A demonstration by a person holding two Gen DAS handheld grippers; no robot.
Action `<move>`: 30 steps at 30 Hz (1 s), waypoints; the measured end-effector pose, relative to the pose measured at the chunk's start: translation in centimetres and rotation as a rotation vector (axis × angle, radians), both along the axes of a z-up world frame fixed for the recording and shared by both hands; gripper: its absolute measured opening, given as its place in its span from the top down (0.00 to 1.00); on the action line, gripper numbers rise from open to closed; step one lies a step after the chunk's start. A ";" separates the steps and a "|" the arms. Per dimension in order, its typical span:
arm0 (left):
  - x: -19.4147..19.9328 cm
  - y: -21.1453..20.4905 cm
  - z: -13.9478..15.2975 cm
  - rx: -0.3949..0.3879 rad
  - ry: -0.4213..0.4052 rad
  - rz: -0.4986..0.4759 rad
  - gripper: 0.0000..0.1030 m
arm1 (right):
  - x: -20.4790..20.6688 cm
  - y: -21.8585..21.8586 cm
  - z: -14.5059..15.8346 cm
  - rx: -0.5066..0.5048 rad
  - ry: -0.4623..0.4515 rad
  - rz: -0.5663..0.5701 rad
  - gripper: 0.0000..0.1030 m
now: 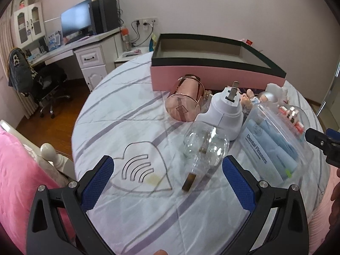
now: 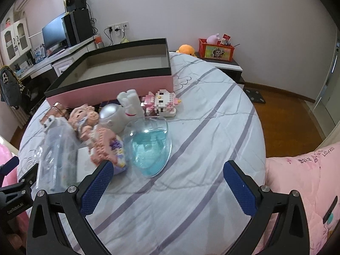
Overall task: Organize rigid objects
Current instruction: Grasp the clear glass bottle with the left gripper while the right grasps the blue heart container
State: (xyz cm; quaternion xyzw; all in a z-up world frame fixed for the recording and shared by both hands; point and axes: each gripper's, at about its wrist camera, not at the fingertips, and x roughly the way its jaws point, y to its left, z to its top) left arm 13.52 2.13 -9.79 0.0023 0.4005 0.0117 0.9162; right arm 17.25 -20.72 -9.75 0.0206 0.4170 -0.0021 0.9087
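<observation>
An empty pink box with a black rim [image 1: 214,72] [image 2: 110,85] stands at the far side of the bed. In front of it lie a rose-gold cup [image 1: 184,102], a white plug-in device [image 1: 223,114], a clear glass bottle [image 1: 204,146] and a clear pack of dental flossers [image 1: 269,148]. The right wrist view shows a clear heart-shaped dish with blue contents [image 2: 148,148], a pink brick figure [image 2: 106,146], a doll [image 2: 85,116], a grey astronaut figure [image 2: 114,114] and a pink-white brick cat [image 2: 161,104]. My left gripper [image 1: 167,170] is open, just before the bottle. My right gripper [image 2: 167,174] is open, near the dish.
The objects lie on a white bed sheet with grey stripes [image 2: 191,191]. A pink quilt [image 2: 308,191] lies at the right. A desk with a monitor [image 1: 76,21] and a chair [image 1: 42,80] stand at the far left. A nightstand with a red box [image 2: 216,52] is beyond.
</observation>
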 end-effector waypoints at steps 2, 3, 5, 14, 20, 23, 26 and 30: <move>0.9 -0.2 -0.4 0.001 0.018 -0.013 0.00 | 0.8 -0.2 -0.5 0.014 0.014 0.005 0.00; 1.3 -0.3 -0.6 -0.003 0.029 -0.022 0.00 | 1.1 -0.3 -0.8 0.020 0.022 0.008 0.00; 2.0 -0.5 -0.9 -0.002 0.047 -0.031 0.00 | 1.8 -0.5 -1.2 0.033 0.037 0.014 0.00; 4.3 -0.8 -1.2 -0.032 0.072 -0.082 0.27 | 4.2 -0.8 -2.7 0.052 0.067 0.064 0.11; 4.3 -0.7 -1.0 -0.048 0.061 -0.120 0.51 | 4.7 -0.3 -2.7 0.001 0.032 0.072 0.40; 4.0 -0.1 -0.9 -0.090 0.060 -0.115 0.51 | 4.7 -0.1 -2.6 -0.009 0.021 0.079 0.43; 3.8 0.3 -0.6 -0.096 0.055 -0.104 0.51 | 4.1 -0.7 -2.4 0.029 0.012 0.080 0.43; 3.3 0.8 -0.2 -0.089 0.042 -0.082 0.51 | 3.7 -1.2 -1.5 0.060 0.001 0.082 0.43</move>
